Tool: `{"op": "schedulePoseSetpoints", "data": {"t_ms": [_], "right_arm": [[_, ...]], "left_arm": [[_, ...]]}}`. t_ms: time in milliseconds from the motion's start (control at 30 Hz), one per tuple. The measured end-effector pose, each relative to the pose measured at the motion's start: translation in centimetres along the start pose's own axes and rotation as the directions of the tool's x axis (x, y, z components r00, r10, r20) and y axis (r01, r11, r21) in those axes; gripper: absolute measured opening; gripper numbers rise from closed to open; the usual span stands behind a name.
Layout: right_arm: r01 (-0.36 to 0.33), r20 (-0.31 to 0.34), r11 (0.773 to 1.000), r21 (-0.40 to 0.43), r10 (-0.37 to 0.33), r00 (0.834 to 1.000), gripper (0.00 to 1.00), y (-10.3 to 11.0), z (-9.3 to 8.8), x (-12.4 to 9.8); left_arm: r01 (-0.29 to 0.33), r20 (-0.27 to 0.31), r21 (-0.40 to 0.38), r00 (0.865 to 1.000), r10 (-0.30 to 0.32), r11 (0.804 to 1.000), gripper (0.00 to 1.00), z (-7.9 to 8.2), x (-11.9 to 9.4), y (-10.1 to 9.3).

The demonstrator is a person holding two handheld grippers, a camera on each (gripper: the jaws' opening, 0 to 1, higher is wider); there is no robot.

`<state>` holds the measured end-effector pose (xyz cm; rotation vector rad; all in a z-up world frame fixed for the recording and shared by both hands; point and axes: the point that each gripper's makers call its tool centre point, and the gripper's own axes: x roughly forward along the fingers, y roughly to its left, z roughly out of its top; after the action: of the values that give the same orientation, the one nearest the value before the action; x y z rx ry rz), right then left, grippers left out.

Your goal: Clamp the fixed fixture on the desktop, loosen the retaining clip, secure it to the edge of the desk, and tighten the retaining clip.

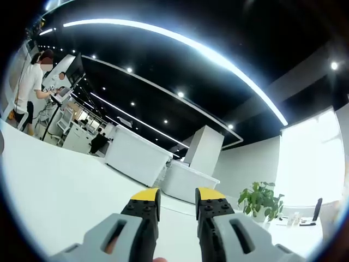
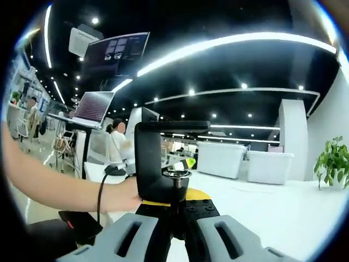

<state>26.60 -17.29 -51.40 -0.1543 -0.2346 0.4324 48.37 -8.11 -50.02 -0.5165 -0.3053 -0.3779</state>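
- The black C-shaped metal clamp fixture (image 2: 158, 164) stands upright in my right tool (image 2: 175, 206), whose jaws are clenched on its base, screw pad inside the C.
- My left tool (image 1: 178, 203) is released, jaws apart above the white tabletop (image 1: 60, 191).
- A potted green plant (image 1: 263, 200) sits far off.

In the right gripper view, the black C-shaped metal clamp (image 2: 158, 164) sits in the middle, with a shiny silver round screw plate (image 2: 176, 174) inside it. The grey plastic right gripper with black and yellow tips (image 2: 175, 210) is at the bottom. In the left gripper view, the grey left gripper with yellow tips (image 1: 178, 201) rises over a plain white desk top (image 1: 60, 191), and a green leafy plant (image 1: 262, 199) stands at the lower right.
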Motion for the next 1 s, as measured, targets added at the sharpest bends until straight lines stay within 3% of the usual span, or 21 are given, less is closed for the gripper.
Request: {"op": "schedulePoseSetpoints", "data": {"t_ms": [600, 833, 1000], "right_arm": [[0.009, 0.022, 0.998, 0.062, -0.01, 1.0, 0.03, 1.2, -1.3, -1.9], [-0.013, 0.012, 0.998, 0.054, 0.013, 1.0, 0.03, 2.2, -1.9, -2.9], [-0.036, 0.006, 0.995, 0.097, 0.035, 0.999, 0.03, 3.3, -2.5, -3.5]], "left_arm": [[0.006, -0.024, 0.026, 1.0, -0.005, 1.0, 0.27, -0.6, 0.1, -0.3], [0.009, -0.03, 0.039, 1.0, -0.008, 0.999, 0.27, -0.7, 0.2, -0.4], [0.012, -0.034, 0.045, 0.999, -0.01, 0.999, 0.27, -0.8, 0.2, -0.4]]}}
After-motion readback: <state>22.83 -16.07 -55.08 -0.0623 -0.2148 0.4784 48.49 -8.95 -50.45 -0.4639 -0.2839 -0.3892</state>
